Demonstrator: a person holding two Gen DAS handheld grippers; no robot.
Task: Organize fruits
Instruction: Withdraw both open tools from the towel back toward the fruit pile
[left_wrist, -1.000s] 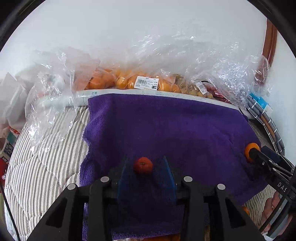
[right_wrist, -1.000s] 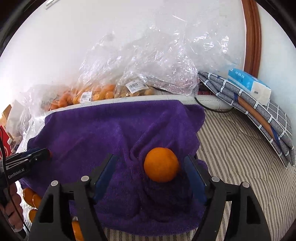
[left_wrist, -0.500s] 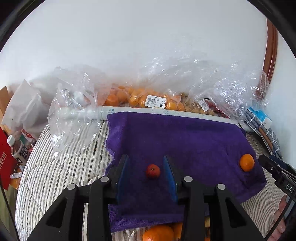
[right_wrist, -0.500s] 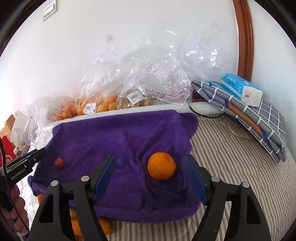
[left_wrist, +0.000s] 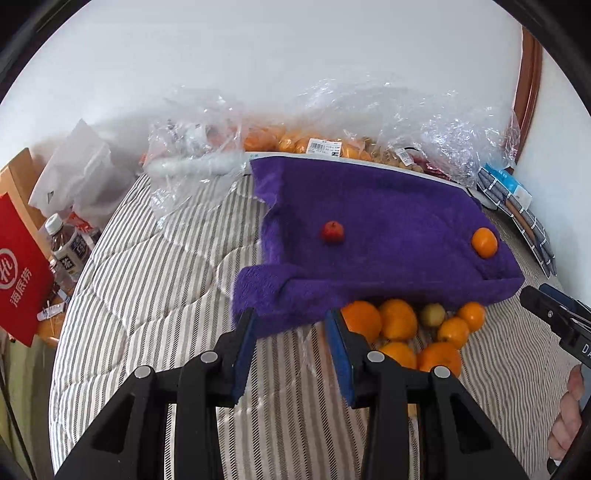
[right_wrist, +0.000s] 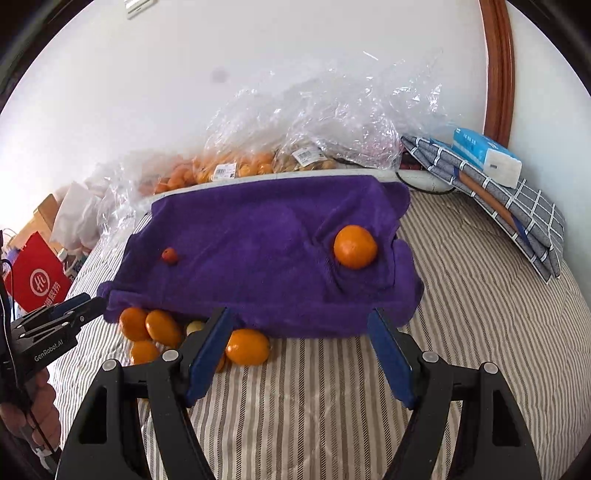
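Striped bed w/ purple towel, loose oranges

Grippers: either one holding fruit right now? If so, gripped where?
Nothing held. Left gripper and right gripper both have empty open jaws; the small red fruit and orange lie free on the purple towel.

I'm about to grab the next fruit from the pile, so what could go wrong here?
The orange sits in a fold near the purple towel's right edge; tugging the cloth might roll it onto the striped bedding.

The loose oranges crowd against the towel's front edge, some partly under it, so a tool could nudge neighbours or snag cloth.

The small red fruit might roll too.
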